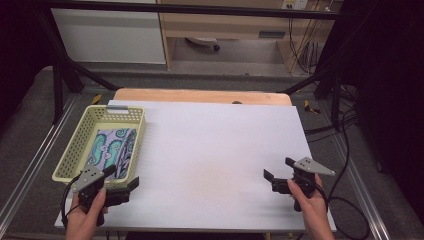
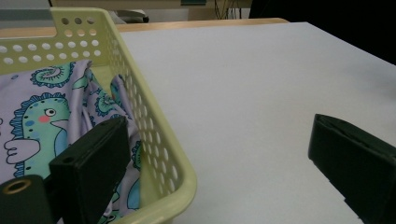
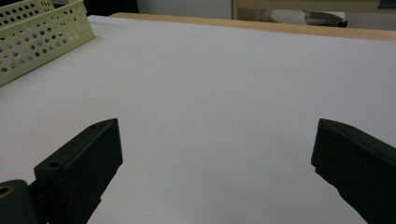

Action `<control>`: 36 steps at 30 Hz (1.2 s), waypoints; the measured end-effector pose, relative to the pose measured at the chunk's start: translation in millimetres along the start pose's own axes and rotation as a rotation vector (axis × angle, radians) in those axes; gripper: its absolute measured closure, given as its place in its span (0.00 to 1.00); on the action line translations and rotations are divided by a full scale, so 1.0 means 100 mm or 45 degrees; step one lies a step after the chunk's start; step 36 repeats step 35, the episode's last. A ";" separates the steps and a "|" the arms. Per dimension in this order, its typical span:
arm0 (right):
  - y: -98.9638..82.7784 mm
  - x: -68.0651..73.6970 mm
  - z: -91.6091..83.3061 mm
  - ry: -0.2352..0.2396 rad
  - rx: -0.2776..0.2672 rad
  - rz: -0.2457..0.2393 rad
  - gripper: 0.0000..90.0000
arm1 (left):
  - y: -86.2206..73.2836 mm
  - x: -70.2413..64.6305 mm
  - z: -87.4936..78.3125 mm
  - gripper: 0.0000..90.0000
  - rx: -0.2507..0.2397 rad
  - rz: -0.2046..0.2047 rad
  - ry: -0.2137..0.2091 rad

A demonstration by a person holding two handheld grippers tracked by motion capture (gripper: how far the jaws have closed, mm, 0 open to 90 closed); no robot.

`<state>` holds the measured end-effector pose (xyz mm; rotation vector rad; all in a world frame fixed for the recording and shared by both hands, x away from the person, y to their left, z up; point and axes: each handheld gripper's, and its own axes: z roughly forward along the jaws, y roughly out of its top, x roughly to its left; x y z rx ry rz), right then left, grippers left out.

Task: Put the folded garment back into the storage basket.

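Lying crumpled inside the yellow basket (image 1: 133,131), the patterned cloth (image 2: 44,121) sits just ahead of the left gripper (image 1: 121,179), whose jaws stand wide apart astride the basket's near corner, one jaw over the fabric, the other over bare counter (image 1: 215,150). It looks soft, light and floppy; a raised fold beside the inner jaw is probably the best place to pinch. The perforated basket wall stands in the way. The right gripper (image 1: 276,169), jaws also apart, hovers over bare counter well to the side.
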<state>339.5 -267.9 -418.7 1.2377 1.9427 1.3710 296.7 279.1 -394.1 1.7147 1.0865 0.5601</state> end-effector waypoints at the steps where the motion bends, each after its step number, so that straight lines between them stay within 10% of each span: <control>1: -0.02 0.00 0.01 -0.001 0.003 -0.007 0.03 | 0.00 -0.01 0.00 0.07 0.002 0.004 -0.002; 36: -0.04 0.43 0.59 0.153 0.096 -0.187 0.04 | 0.02 -0.29 0.13 0.07 0.007 0.078 -0.014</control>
